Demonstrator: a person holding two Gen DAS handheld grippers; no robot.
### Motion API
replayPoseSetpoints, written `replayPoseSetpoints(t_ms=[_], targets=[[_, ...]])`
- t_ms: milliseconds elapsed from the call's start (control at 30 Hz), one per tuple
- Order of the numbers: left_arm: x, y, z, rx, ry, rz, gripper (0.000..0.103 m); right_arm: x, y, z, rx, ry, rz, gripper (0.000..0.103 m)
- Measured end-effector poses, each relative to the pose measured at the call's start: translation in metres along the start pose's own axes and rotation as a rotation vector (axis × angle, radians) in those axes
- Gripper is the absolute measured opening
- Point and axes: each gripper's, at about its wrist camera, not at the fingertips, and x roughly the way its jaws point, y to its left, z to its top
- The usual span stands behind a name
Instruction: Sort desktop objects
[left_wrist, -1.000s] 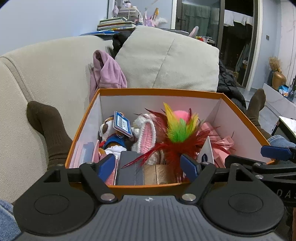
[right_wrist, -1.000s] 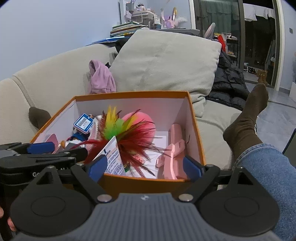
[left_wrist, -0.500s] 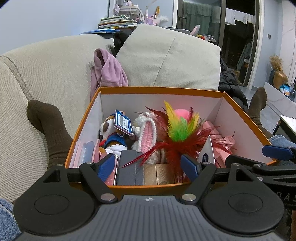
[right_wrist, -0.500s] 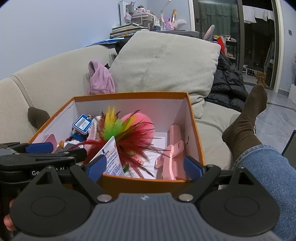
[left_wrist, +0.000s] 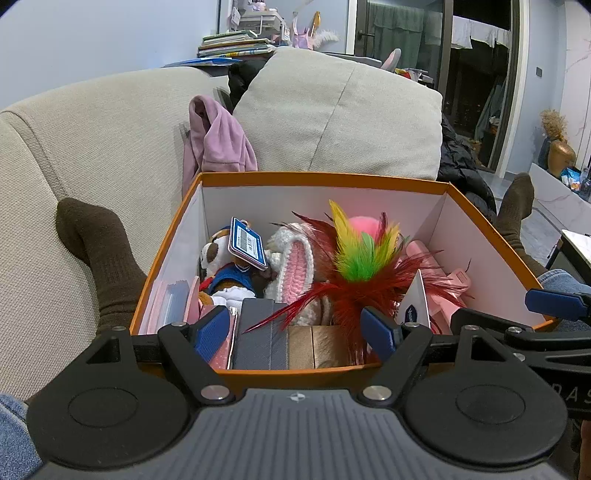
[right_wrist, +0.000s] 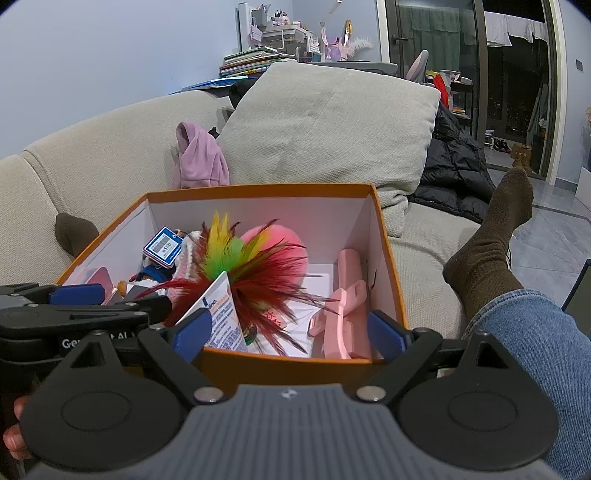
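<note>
Feather toy (left_wrist: 360, 273), lying on top of plush items inside the orange box (left_wrist: 321, 179) on the sofa, is judged light, soft and easily crushed; it would best be taken at the dense red base, not the plumes. Left hand-held gripper (left_wrist: 297, 328) and right hand-held gripper (right_wrist: 290, 334) are held apart, empty, at the box's near rim.
</note>
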Motion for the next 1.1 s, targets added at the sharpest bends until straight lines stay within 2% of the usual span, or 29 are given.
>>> replayPoseSetpoints(t_ms=[1100], targets=[[0.0001,-0.0001,0.0001,0.001,0.0,0.0,0.092,0.0001,-0.0004,-0.0006,0.0,-0.001,0.0,0.093]])
